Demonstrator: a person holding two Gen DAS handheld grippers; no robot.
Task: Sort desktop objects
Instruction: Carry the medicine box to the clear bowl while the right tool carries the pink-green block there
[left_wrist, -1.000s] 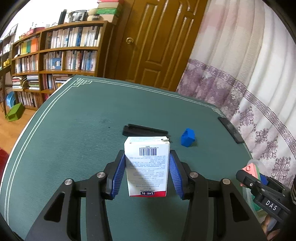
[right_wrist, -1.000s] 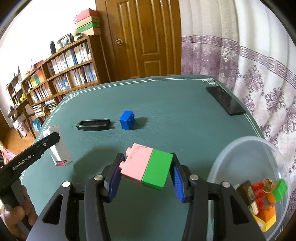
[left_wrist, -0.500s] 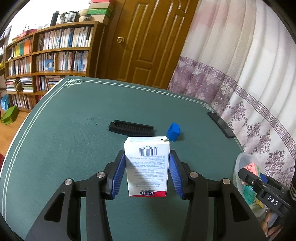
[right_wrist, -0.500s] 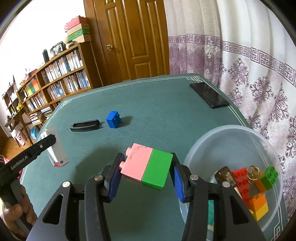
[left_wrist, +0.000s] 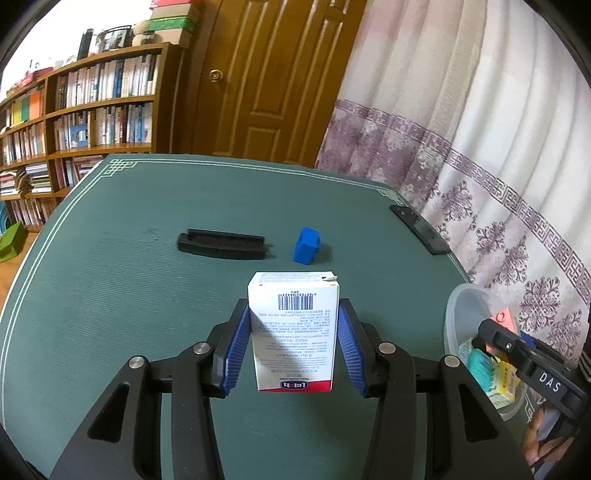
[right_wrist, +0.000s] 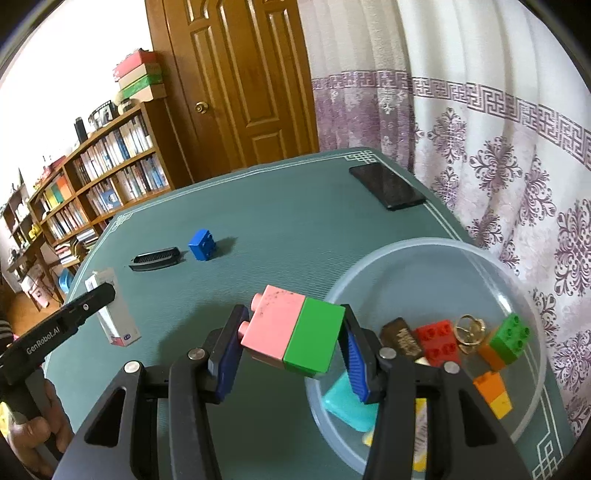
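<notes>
My left gripper (left_wrist: 293, 341) is shut on a white carton with a barcode and red base (left_wrist: 293, 332), held above the green table. It also shows in the right wrist view (right_wrist: 114, 310). My right gripper (right_wrist: 291, 339) is shut on a pink-and-green brick pair (right_wrist: 293, 334), held at the left rim of the clear plastic bowl (right_wrist: 524, 291). The bowl holds several coloured bricks, a ring and small packets. A blue brick (left_wrist: 306, 245) and a black comb-like tray (left_wrist: 221, 244) lie further out on the table.
A black phone (right_wrist: 386, 186) lies at the table's far right edge by the curtain. A bookshelf (left_wrist: 92, 110) and a wooden door (left_wrist: 266, 81) stand behind the table. The bowl shows at the right in the left wrist view (left_wrist: 456, 310).
My right gripper has moved right with the brick pair, from the open table to the bowl's rim. My left gripper has turned right with the carton; the bowl has come into its view.
</notes>
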